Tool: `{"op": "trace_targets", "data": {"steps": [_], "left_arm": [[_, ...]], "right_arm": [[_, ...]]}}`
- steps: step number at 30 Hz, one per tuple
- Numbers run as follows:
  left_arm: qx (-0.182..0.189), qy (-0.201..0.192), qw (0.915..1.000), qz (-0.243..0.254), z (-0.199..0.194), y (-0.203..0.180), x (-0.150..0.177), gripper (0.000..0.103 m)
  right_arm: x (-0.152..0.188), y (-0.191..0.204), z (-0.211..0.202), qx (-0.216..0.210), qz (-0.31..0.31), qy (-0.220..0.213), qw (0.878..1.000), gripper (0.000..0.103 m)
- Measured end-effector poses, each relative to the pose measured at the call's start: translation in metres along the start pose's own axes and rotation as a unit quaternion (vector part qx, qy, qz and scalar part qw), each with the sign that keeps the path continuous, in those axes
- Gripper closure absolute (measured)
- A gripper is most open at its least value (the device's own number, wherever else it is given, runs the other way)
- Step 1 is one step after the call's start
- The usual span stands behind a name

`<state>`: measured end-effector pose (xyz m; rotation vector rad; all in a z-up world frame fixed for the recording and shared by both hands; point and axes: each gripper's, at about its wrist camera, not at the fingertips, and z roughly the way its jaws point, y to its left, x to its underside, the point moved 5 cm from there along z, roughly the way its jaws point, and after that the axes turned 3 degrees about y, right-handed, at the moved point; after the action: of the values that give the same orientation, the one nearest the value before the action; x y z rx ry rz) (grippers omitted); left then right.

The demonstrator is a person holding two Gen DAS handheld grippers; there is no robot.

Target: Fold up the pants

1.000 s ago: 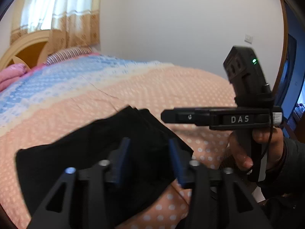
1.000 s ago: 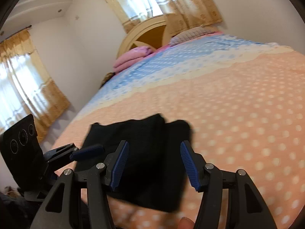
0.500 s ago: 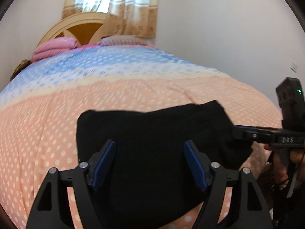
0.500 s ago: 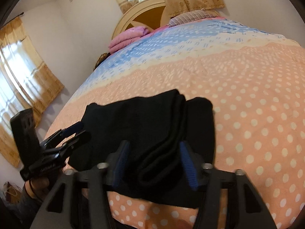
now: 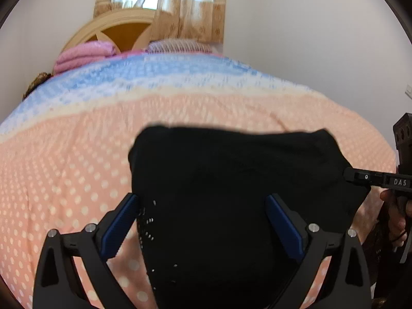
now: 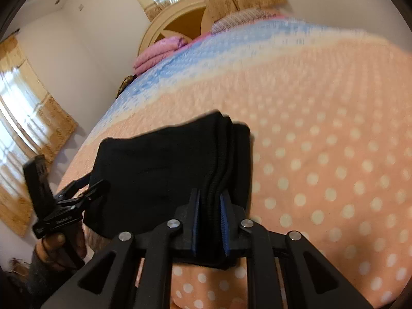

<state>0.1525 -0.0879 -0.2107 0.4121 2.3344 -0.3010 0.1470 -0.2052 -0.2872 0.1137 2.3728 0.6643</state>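
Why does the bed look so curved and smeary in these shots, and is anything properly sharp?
Left wrist view: fisheye bulges the bedspread, dots smeared; black pants show no detail. Right wrist view: far bedspread blurred, right gripper crisp, window glaring.

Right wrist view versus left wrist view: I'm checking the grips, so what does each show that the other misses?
Only the right wrist view shows the right gripper clamped on the stacked fold edge of the black pants. Only the left wrist view shows the left gripper open, its fingers straddling the pants. Both show the dotted bedspread and pink blanket.
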Motion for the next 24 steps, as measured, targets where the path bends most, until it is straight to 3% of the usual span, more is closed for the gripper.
{"op": "trace_targets", "data": {"steps": [2,6,10,11,15,20,24], "left_arm": [[0.001,0.006,1.0000,-0.007,0.003,0.002,0.005,0.002],[0.011,0.005,0.9997,-0.020,0.000,0.003,0.004,0.002],[0.011,0.006,0.9997,-0.020,0.000,0.001,0.005,0.002],[0.011,0.007,0.9997,-0.021,0.000,0.002,0.004,0.002],[0.014,0.011,0.9996,-0.024,0.001,0.003,0.005,0.002],[0.022,0.015,0.9991,-0.032,0.003,0.006,0.006,0.002],[0.026,0.019,0.9988,-0.036,0.006,0.006,0.008,0.001]], "right_arm": [[-0.002,0.000,-0.006,-0.003,0.001,-0.004,1.000,0.082],[-0.012,0.021,-0.029,0.049,-0.047,-0.048,0.997,0.070],[-0.021,0.067,-0.039,0.029,-0.109,-0.082,0.990,0.047],[-0.021,0.078,-0.035,0.018,-0.126,-0.080,0.989,0.046],[-0.022,0.097,-0.006,-0.013,-0.149,-0.056,0.987,0.045],[-0.024,0.067,0.025,0.035,-0.114,-0.022,0.993,0.046],[-0.023,0.054,0.027,0.005,-0.101,-0.022,0.995,0.046]]}}
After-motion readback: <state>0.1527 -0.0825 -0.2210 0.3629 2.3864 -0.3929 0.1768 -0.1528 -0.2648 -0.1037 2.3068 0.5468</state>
